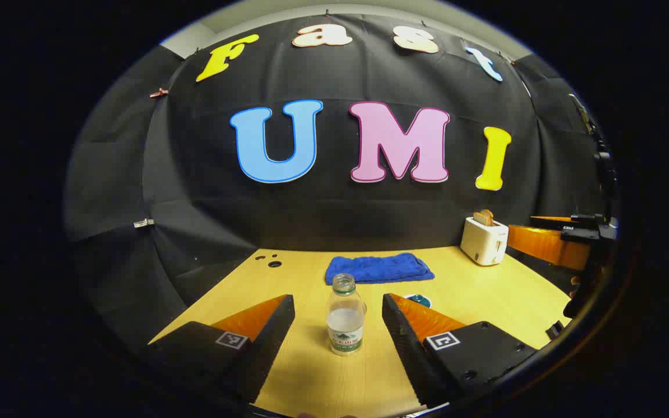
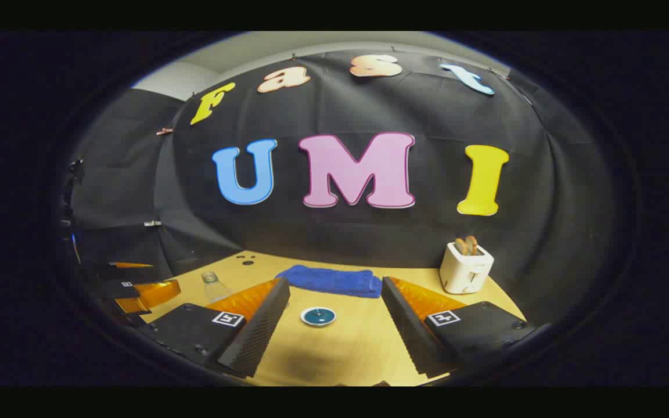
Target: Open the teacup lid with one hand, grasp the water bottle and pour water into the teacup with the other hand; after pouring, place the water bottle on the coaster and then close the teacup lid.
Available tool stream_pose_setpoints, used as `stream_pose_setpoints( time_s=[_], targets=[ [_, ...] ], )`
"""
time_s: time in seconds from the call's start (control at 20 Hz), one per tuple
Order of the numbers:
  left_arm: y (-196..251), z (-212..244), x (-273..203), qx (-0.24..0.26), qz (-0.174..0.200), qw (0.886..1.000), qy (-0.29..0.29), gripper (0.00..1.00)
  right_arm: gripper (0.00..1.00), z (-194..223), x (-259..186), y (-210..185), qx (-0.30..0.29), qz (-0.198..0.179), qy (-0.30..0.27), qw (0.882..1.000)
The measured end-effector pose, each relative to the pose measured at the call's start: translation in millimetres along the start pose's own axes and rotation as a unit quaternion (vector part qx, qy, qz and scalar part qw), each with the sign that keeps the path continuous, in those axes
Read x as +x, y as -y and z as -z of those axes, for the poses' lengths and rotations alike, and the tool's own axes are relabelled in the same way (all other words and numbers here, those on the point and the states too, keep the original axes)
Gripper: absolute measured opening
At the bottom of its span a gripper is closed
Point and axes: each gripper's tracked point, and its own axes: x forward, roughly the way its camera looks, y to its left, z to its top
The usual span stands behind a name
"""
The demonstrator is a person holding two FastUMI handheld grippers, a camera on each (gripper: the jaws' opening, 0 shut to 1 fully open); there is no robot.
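The left gripper (image 1: 338, 325) hung low over the wooden surface (image 1: 485, 296) with its jaws wide apart, and the water bottle (image 1: 345, 316) stood upright between them, touching neither. The bottle had no cap and was partly filled. Beyond the jaws lay a folded blue towel (image 1: 378, 269), and farther off to their right stood a white toaster (image 1: 484, 240) with bread in its slots.

The right gripper (image 2: 334, 325) also had its jaws apart and held nothing. Just ahead of the gap between them sat a small round teal piece with a pale rim (image 2: 317, 316), flat on the surface; it was probably the teacup lid seen from above, though it could have been the coaster, as the view was too small to settle it. No cup body could be made out under it.

The work seemed to be at its opening step: the bottle was lined up for a grasp but not yet taken, and the lid was not yet lifted. The next move called for the left jaws to close squarely on the bottle's middle, below the shoulder, gently enough not to tip it or squeeze water out of the open neck.
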Motion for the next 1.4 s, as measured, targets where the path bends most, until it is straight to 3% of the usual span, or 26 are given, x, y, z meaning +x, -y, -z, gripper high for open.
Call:
stream_pose_setpoints(
  time_s=[0.75,1.0,1.4],
  targets=[
    [10,28,15,-0.024,-0.004,0.999,-0.032,0.96,0.98,30,44,-27,-0.008,-0.057,-0.022,0.998],
    [3,42,22,-0.031,-0.017,0.998,-0.045,0.96,0.98,53,70,-35,-0.016,-0.063,-0.038,0.997],
    [-20,101,45,-0.031,-0.024,0.996,-0.076,0.96,0.98,112,133,-39,-0.016,-0.054,-0.048,0.997]
  ],
)
